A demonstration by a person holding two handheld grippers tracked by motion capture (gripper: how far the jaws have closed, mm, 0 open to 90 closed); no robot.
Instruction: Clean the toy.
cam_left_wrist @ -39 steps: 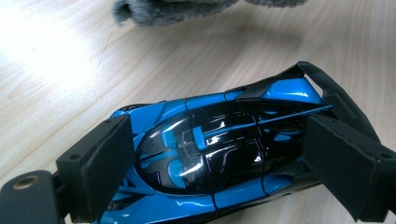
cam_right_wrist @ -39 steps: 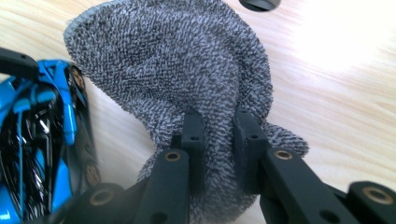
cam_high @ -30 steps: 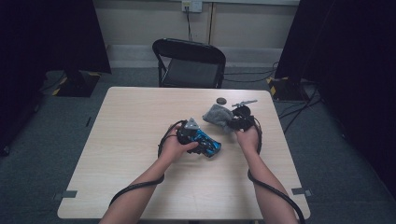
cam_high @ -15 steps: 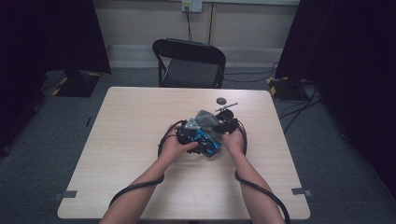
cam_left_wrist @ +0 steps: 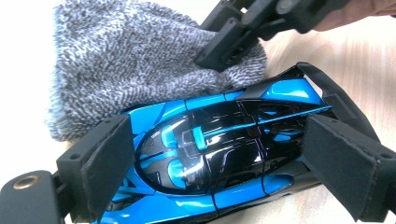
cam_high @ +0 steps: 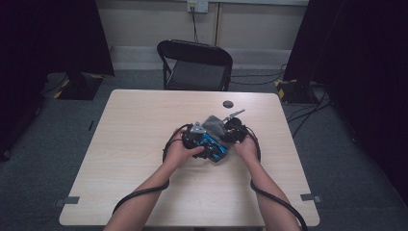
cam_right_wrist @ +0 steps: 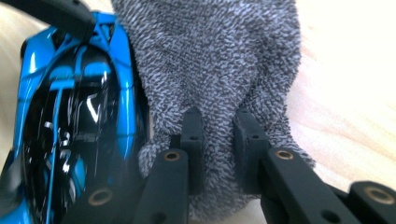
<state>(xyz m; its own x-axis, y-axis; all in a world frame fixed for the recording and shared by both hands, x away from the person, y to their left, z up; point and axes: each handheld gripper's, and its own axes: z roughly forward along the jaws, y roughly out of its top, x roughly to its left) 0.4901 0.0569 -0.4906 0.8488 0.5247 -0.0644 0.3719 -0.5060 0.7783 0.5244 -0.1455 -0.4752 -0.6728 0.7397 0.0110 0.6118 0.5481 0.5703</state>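
Right in the middle of the table [cam_high: 144, 144], both grippers are bunched up together. Left gripper [cam_high: 202, 142] has its jaws spread wide across a shiny blue and black toy car [cam_left_wrist: 219, 154], one pad against each end of it, so it's clamped on the car. Car sits on the tabletop, nose pointing toward the near right in the high view.

Right gripper [cam_right_wrist: 219, 140] is pinched down on a fuzzy grey cloth [cam_right_wrist: 210, 56]; the jaws are nearly together with a fold of the fabric squeezed between them. Cloth lies just on the far side of the car, touching its side, and in the left gripper view it bunches up against the bodywork.

Going outward: the tabletop is pale wood grain. A small dark round thing [cam_high: 227, 104] sits near the far edge, well apart from the hands, can't really tell what it is. Cables [cam_high: 139, 195] trail off both grippers toward the near edge.

Beyond the far side stands a black folding chair [cam_high: 195, 65]. Floor is grey carpet, black curtains [cam_high: 53, 38] hang on both sides, and the back wall is beige with an outlet [cam_high: 198, 6].
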